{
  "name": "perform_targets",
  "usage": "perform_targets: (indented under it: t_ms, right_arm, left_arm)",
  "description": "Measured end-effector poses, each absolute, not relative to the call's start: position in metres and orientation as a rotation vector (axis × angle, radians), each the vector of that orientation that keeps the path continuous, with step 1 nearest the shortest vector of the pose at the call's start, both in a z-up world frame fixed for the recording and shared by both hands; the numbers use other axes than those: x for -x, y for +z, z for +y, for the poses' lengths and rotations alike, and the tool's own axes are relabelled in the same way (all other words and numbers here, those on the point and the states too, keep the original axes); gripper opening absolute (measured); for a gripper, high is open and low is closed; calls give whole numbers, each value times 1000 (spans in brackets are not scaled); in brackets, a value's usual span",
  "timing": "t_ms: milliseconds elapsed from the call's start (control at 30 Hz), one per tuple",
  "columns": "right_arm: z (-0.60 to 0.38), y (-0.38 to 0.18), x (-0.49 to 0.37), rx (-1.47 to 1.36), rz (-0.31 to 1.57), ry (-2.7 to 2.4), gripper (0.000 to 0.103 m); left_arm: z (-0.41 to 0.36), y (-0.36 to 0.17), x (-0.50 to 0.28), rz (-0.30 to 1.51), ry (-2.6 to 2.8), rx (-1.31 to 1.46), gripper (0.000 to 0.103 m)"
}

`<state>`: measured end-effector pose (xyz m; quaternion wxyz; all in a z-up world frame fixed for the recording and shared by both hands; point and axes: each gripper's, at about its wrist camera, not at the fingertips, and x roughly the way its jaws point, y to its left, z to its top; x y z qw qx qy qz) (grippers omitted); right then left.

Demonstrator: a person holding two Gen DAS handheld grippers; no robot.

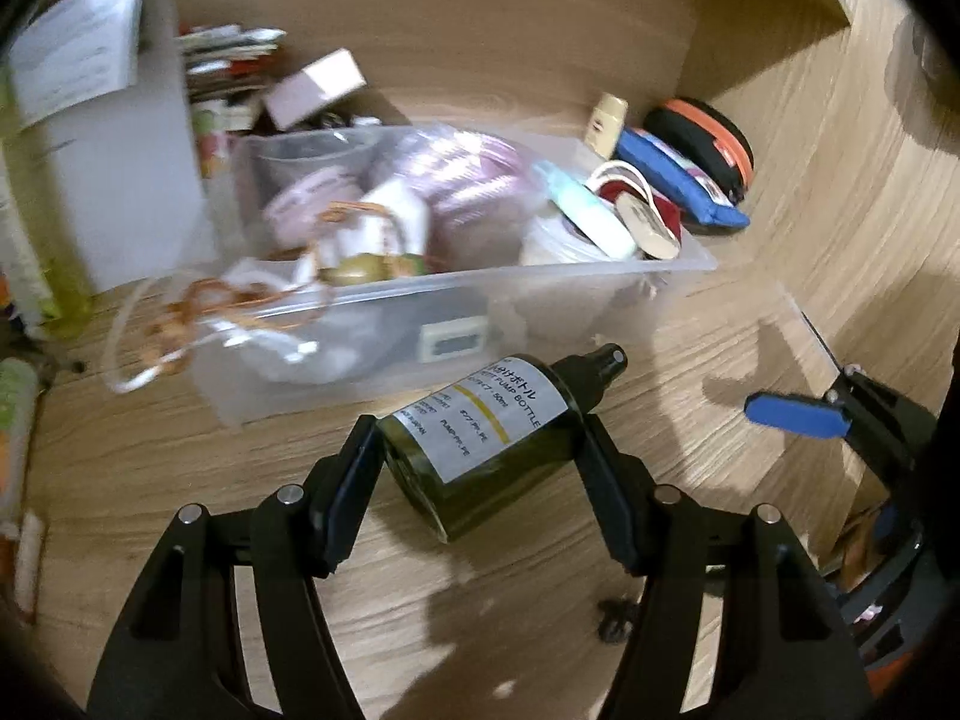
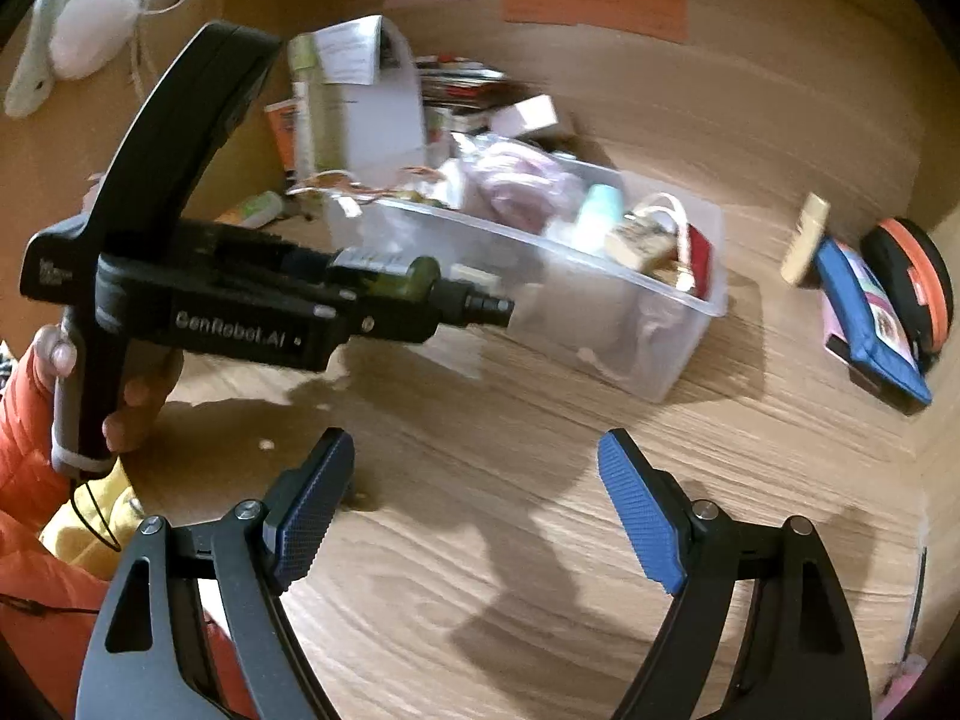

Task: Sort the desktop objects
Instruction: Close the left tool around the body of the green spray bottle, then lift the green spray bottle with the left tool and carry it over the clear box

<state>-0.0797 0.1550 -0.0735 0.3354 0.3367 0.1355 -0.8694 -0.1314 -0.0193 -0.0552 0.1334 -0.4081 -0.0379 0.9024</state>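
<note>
One small green bottle [image 1: 480, 432] sat clamped in the left gripper [image 1: 480, 450], held above the surface near the bin [image 1: 600, 282]. Looked light, rigid, kinda slick, so gripping the labelled body made sense. Right gripper [image 2: 474, 510] was wide open, empty.

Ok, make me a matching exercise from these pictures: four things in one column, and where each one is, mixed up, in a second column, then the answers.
Things
1. green pump bottle
2. clear plastic bin
3. blue pouch
4. right gripper

Places or states
A. lies by the black and orange round case
B. jaws apart, nothing between them
C. gripped between the jaws of the left gripper
D. stands on the wooden desk, full of small items

Pairs: 1-C, 2-D, 3-A, 4-B
</note>
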Motion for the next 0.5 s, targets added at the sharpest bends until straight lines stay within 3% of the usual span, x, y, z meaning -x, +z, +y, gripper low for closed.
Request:
perform_targets:
  t_ms: [133, 500]
  right_arm:
    - [141, -77, 68, -864, 389, -2241, 79]
    - [110, -98, 54, -930, 460, -2176, 47]
  left_arm:
    - [-34, -50, 119, -137, 2641, 1152, 64]
    - [-52, -49, 100, -190, 2654, 1103, 64]
